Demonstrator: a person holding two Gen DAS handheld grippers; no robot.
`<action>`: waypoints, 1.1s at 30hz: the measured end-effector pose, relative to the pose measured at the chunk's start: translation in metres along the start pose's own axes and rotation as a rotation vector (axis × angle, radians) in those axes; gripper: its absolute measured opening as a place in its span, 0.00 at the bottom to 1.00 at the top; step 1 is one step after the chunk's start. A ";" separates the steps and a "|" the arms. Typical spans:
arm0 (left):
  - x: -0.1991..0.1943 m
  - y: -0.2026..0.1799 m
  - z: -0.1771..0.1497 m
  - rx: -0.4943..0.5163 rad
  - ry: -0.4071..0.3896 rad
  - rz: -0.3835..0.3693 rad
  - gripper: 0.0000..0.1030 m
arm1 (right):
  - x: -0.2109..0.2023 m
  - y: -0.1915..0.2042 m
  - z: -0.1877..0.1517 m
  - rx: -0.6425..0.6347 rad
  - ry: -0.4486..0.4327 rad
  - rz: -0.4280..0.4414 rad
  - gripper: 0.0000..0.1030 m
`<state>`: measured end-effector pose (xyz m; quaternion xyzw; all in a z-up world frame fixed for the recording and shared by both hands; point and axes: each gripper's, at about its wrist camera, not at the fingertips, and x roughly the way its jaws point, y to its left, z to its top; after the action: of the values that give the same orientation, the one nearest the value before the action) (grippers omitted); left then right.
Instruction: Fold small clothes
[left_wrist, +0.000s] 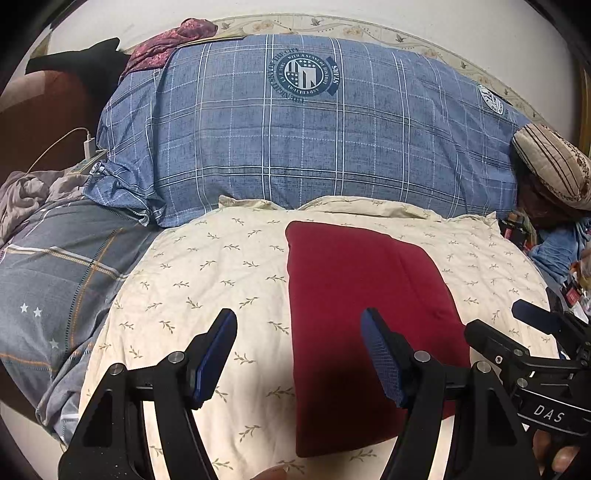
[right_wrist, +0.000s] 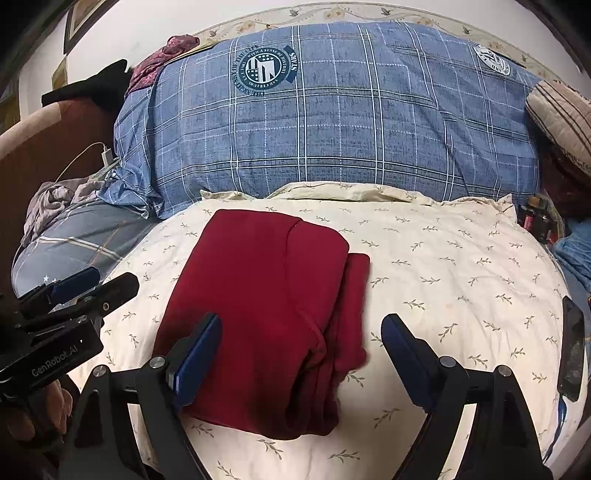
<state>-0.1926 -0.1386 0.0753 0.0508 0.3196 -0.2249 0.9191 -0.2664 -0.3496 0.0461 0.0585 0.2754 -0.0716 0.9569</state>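
Note:
A dark red garment (left_wrist: 354, 295) lies folded into a flat rectangle on a cream leaf-print pillow (left_wrist: 207, 280). In the right wrist view the red garment (right_wrist: 266, 302) shows layered folds at its right edge, on the same pillow (right_wrist: 461, 280). My left gripper (left_wrist: 299, 328) is open and empty, hovering over the garment's left edge. My right gripper (right_wrist: 301, 332) is open and empty, above the garment's near end. Each gripper also shows at the side of the other's view, the right gripper (left_wrist: 532, 332) and the left gripper (right_wrist: 85, 288).
A large blue plaid quilt (left_wrist: 314, 136) is heaped behind the pillow. A grey plaid sheet (left_wrist: 55, 280) lies to the left, with a charger and cable (left_wrist: 88, 144). A striped cushion (left_wrist: 554, 162) sits at the right. A black phone (right_wrist: 572, 347) lies at the pillow's right edge.

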 end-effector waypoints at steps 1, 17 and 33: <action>0.001 0.000 0.000 -0.001 0.002 0.000 0.67 | 0.001 0.000 0.000 -0.002 0.003 0.000 0.86; 0.013 -0.002 0.000 -0.006 0.026 0.003 0.67 | 0.011 0.006 -0.005 -0.015 0.035 0.006 0.86; 0.021 -0.008 -0.001 0.000 0.041 0.009 0.67 | 0.019 0.007 -0.005 -0.013 0.059 0.014 0.86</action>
<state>-0.1819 -0.1535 0.0619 0.0567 0.3380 -0.2195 0.9134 -0.2522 -0.3444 0.0324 0.0561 0.3034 -0.0616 0.9492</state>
